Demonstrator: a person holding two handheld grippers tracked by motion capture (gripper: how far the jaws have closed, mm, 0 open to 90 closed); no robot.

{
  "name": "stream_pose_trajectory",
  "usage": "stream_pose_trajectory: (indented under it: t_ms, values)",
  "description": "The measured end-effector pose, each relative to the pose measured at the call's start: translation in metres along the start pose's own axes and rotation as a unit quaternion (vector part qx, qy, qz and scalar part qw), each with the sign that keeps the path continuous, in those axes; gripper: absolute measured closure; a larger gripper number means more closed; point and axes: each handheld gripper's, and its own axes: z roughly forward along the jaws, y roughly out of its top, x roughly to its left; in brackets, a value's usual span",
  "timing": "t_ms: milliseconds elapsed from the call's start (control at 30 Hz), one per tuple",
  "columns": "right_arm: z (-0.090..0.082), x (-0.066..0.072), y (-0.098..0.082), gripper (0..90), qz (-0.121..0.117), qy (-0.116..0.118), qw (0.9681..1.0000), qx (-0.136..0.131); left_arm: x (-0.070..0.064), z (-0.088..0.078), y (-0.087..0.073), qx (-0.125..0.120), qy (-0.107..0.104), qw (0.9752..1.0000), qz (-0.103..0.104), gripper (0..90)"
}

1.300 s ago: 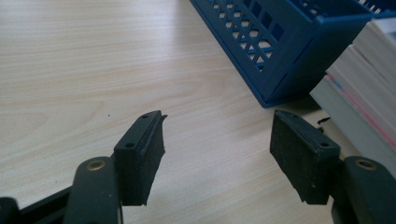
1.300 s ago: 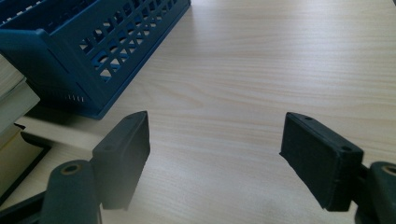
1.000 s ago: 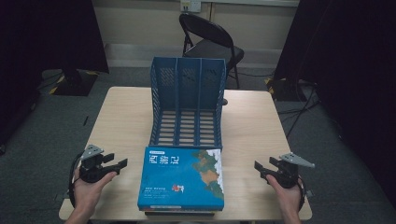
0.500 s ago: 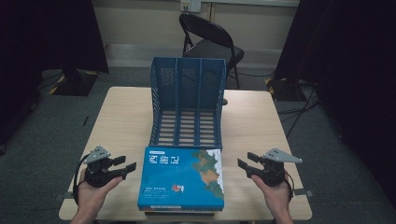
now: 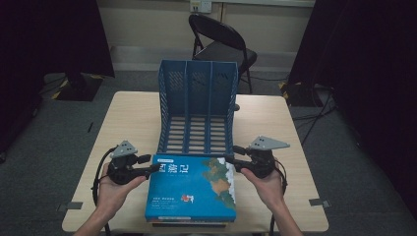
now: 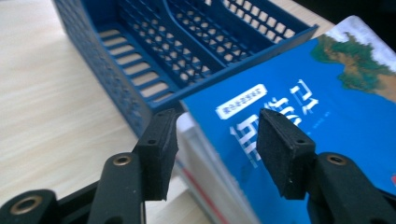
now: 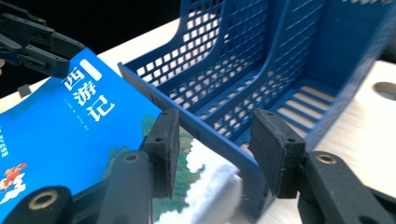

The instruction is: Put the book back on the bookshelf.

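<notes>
Two grippers, left (image 5: 153,168) and right (image 5: 231,158), parted, closing at blue book's (image 5: 192,189) far corners; long axis toward file rack (image 5: 196,105).

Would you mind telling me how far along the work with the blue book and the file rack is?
Done: nothing visibly; the blue book lies flat atop the stack, and the file rack holds nothing. In hand: the left gripper and right gripper reach its far corners, jaws just closing but not yet gripping. Left: probably lifting it into the rack.
</notes>
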Motion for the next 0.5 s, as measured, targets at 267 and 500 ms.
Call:
stream_pose_trajectory:
  t_ms: [267, 500]
  values:
    - [0.027, -0.001, -0.013, 60.3, 0.005, 0.026, 0.9993, 0.028, 0.0, 0.007, -0.007, -0.008, -0.002, 0.9999, -0.01, 53.0]
    - [0.033, 0.001, -0.016, 58.9, -0.004, 0.013, 0.9991, 0.041, 0.002, 0.009, -0.013, -0.013, -0.007, 0.9998, -0.015, 50.2]
